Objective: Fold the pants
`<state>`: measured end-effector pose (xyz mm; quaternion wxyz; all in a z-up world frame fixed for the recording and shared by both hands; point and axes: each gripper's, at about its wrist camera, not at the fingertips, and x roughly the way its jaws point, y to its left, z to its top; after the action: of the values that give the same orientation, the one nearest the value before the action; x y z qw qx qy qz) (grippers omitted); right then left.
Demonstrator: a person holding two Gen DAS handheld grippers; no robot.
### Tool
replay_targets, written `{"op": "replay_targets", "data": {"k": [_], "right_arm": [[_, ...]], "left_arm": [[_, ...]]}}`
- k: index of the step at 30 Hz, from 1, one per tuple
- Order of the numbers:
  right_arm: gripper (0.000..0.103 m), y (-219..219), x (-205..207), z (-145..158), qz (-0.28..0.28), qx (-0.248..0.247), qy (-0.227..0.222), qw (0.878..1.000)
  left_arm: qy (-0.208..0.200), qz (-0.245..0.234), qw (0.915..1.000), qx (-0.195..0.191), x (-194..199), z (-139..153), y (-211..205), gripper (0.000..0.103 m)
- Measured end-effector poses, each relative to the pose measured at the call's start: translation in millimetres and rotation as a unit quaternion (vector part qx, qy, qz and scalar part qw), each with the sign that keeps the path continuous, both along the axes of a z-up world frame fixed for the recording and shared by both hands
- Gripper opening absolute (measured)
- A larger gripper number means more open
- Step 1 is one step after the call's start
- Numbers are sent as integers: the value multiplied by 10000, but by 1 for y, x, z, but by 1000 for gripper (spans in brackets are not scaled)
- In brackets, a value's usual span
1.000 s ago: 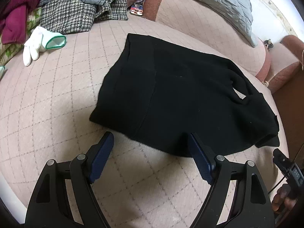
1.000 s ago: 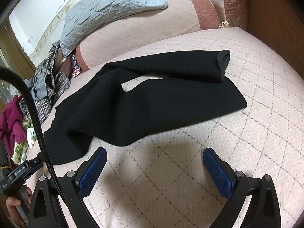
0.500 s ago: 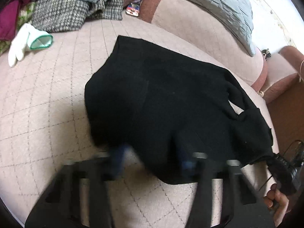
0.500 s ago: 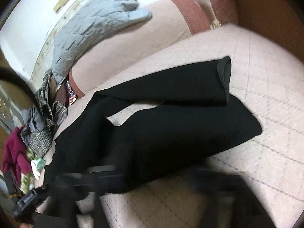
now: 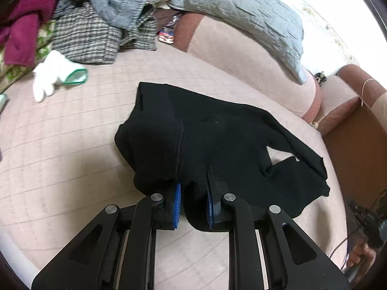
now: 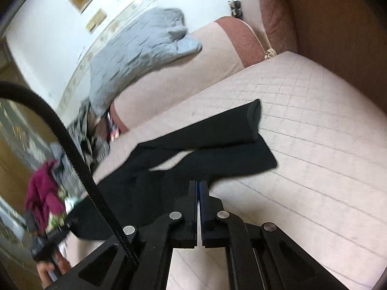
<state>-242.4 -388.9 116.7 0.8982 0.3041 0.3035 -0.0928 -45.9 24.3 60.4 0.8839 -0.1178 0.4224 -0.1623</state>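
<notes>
A: Start at the left. What lies at nine o'clock in the left wrist view?

B: A white glove on the quilted bed, well apart from the pants. Above it, at ten to eleven o'clock, a maroon garment and a checked pile.

A: And the pants?

B: Black, lying mid-frame on the bed, the legs running off toward three o'clock. The near waist edge is lifted and bunched at six o'clock.

A: By the left gripper?

B: Yes. Its blue pads are drawn close with a wad of black cloth pinched between them.

A: At twelve to one o'clock?

B: A grey quilt draped over the headboard.

A: Now the right wrist view.

B: At eight o'clock, blurred, the maroon garment; a black cable arcs across that side. The quilt hangs at eleven o'clock. The pants stretch from seven o'clock up toward two, one leg lying partly over the other, cuffs at the far end.

A: The right gripper?

B: Pressed nearly together at six o'clock, only a sliver between the fingers. The tips sit at the near edge of a leg, and the cloth looks nipped there, though blur makes the hold hard to confirm.
</notes>
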Motion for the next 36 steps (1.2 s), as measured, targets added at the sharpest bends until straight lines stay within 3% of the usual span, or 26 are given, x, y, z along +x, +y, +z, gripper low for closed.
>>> {"op": "replay_targets", "data": {"k": [4, 6, 7, 9, 11, 14, 19, 21, 23, 29, 33, 36], "right_arm": [[7, -6, -4, -13, -14, 394, 325, 9987], [24, -14, 3, -29, -135, 824, 438, 9955], [28, -17, 6, -34, -132, 937, 428, 9946], [48, -18, 15, -43, -148, 975, 444, 9941], [51, -19, 29, -50, -211, 849, 587, 9944], [51, -30, 45, -67, -421, 1117, 734, 9901], [46, -53, 53, -78, -881, 1603, 149, 9830], [7, -60, 58, -84, -928, 1779, 134, 9796], [5, -63, 57, -88, -930, 2062, 110, 9740], [4, -52, -2, -37, -607, 1556, -267, 9856], [4, -39, -49, -21, -278, 1272, 108, 9914], [4, -33, -68, -37, -207, 1284, 602, 9897]], "left_arm": [[255, 185, 9995, -90, 3, -15, 12, 15], [345, 227, 9991, -83, 0, -25, 15, 16], [358, 227, 9991, -52, -3, -26, 15, 16], [296, 207, 9993, 42, -4, -26, 13, 16], [220, 184, 9995, 107, -4, -24, 11, 16], [210, 164, 9995, 181, -3, -25, 10, 16], [336, 212, 9990, 212, 2, -31, 9, 16], [319, 213, 9990, 227, 2, -31, 9, 16], [342, 195, 9991, 164, 2, -29, 12, 16], [319, 19, 9995, 9, -13, -10, 18, 16], [443, -205, 9986, 202, -28, -12, 20, 16], [722, -202, 9968, 291, -32, -26, 24, 16]]}}
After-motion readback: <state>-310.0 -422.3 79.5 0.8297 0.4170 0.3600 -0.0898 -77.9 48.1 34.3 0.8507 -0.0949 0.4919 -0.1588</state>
